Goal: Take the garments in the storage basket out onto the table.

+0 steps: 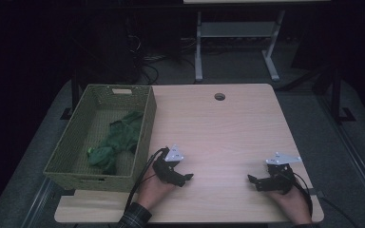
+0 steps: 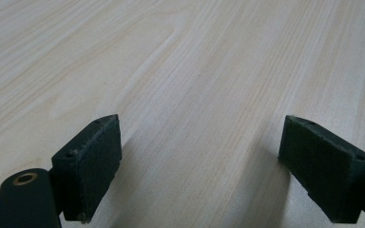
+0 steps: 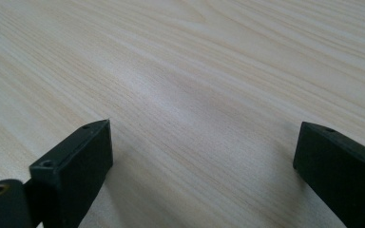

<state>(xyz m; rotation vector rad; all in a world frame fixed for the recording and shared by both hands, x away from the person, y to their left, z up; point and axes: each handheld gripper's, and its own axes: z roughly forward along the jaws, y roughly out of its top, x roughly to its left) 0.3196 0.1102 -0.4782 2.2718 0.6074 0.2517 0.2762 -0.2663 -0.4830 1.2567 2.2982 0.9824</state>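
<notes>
Left gripper (image 1: 188,178) and right gripper (image 1: 251,179) spread wide, empty, low over table (image 1: 228,128).

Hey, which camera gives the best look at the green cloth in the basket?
The high view: the green cloth lies crumpled inside the woven basket at the table's left. Both gripper views look at bare tabletop between open jaws, not at the cloth.

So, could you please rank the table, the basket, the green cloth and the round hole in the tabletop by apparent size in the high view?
1. Table
2. Basket
3. Green cloth
4. Round hole
</notes>
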